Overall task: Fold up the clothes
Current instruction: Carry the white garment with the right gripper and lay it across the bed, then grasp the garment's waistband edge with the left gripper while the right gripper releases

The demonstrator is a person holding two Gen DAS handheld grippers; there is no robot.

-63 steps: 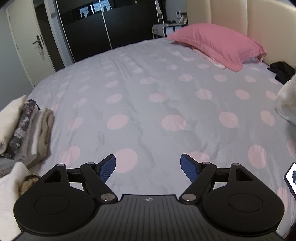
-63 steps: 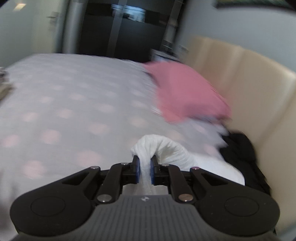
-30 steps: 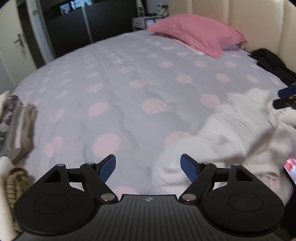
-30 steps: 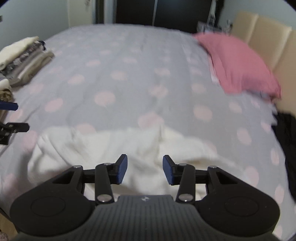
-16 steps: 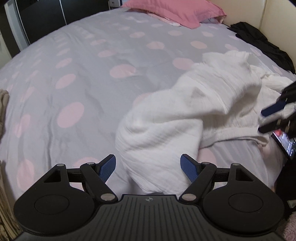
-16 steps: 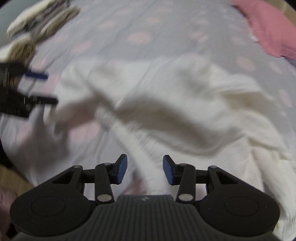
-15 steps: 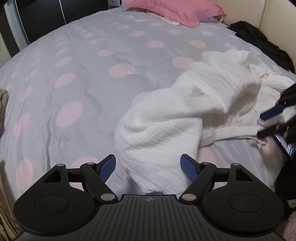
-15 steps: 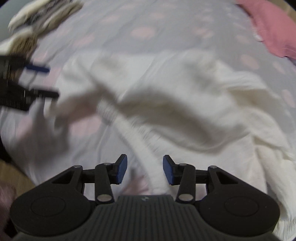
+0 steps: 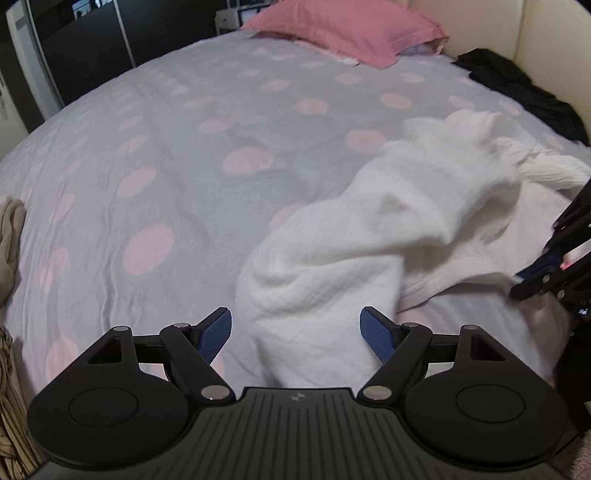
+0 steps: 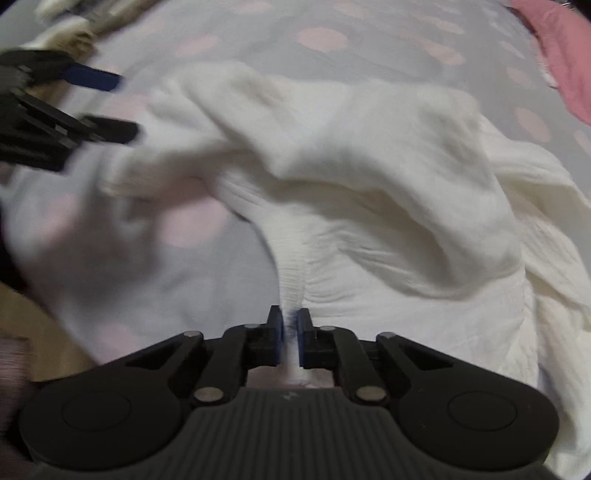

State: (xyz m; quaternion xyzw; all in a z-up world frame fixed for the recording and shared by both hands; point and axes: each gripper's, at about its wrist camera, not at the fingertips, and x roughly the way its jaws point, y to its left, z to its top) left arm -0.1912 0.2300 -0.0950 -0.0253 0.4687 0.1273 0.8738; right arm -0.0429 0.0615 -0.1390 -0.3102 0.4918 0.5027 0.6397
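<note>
Right wrist | right claw [image 10: 290, 325] pinches white garment [image 10: 369, 177] | left claw [image 9: 295, 332] spread wide, empty | bed [image 9: 166, 147]

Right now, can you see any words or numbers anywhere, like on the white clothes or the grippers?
No words or numbers can be read.
White garment: plain fabric, no tag or print showing.
Left gripper and right gripper: each body carries only a tiny round emblem, with no letters.
Spotted bedsheet and pink pillow: no text.
Small glowing spot at the right edge of the left wrist view: too small and blurred to read.
</note>
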